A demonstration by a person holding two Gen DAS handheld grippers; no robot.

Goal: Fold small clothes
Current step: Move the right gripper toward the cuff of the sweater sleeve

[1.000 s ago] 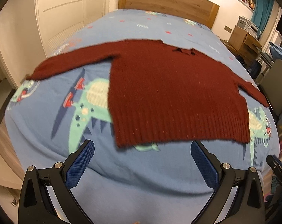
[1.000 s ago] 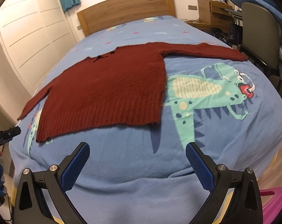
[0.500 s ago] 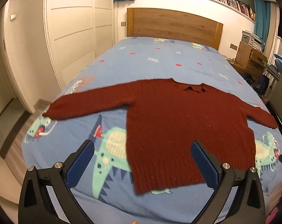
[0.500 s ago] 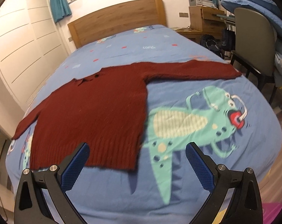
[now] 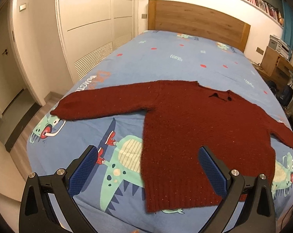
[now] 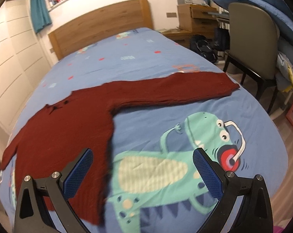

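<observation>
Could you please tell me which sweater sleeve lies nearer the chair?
The sleeve on the right-hand side of the dark red sweater; its cuff points toward the chair.

Sweater (image 5: 194, 136) spread flat on bed (image 5: 165, 58), sleeves outstretched, headboard (image 5: 196, 21) behind

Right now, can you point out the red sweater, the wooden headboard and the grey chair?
Red sweater (image 5: 194, 136), left wrist view, middle of its body.
Wooden headboard (image 5: 196, 21), left wrist view, centre of the panel.
Grey chair (image 6: 251, 40), right wrist view, its backrest.

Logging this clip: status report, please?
Left gripper open, right gripper open, both empty. Dark red knit sweater flat, unfolded on dinosaur-print blue bedsheet. Nothing in the way.
</observation>
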